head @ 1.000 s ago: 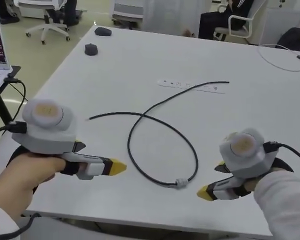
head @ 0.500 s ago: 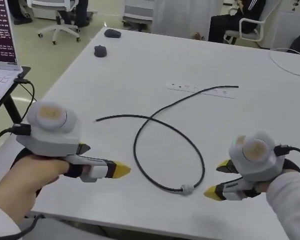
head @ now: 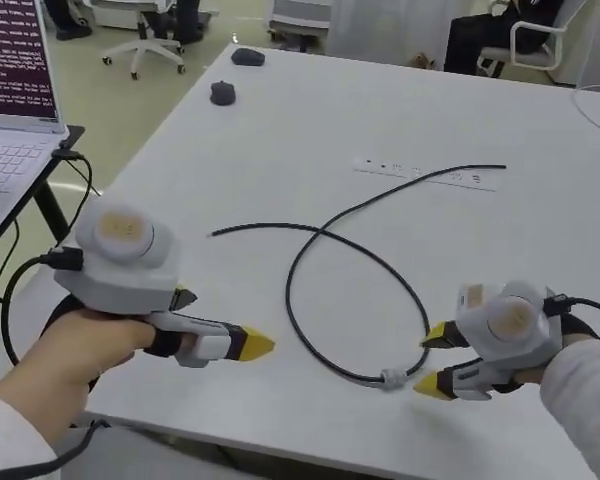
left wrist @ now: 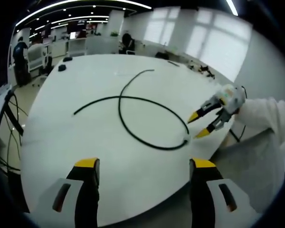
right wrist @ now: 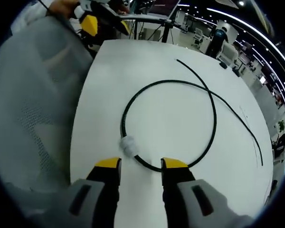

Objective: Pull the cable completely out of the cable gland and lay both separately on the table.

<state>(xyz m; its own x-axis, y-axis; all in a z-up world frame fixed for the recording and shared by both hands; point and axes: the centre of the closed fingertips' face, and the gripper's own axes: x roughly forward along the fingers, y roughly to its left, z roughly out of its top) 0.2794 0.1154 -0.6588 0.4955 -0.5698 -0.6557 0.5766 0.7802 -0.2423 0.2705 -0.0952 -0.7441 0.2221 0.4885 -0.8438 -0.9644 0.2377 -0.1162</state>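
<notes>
My right tongs point(head: 428, 358) hang released at the head view's lower right, jaws spread just beside the small grey cable gland point(head: 392, 378), threaded on the looped black cable point(head: 288, 290) lying on the white surface point(head: 280, 130). My left tongs point(head: 257, 345), also released, hover lower left, well apart from the cable. I'd centre the right jaws across the gland's body, not the cable, then pinch the cable close by.

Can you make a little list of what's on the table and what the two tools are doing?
cable: black, looped on the white table
cable gland: pale, threaded on the cable, just ahead of the right tool
left tool: open, holding nothing
right tool: open, not gripping yet
task: cable not pulled out yet
</notes>
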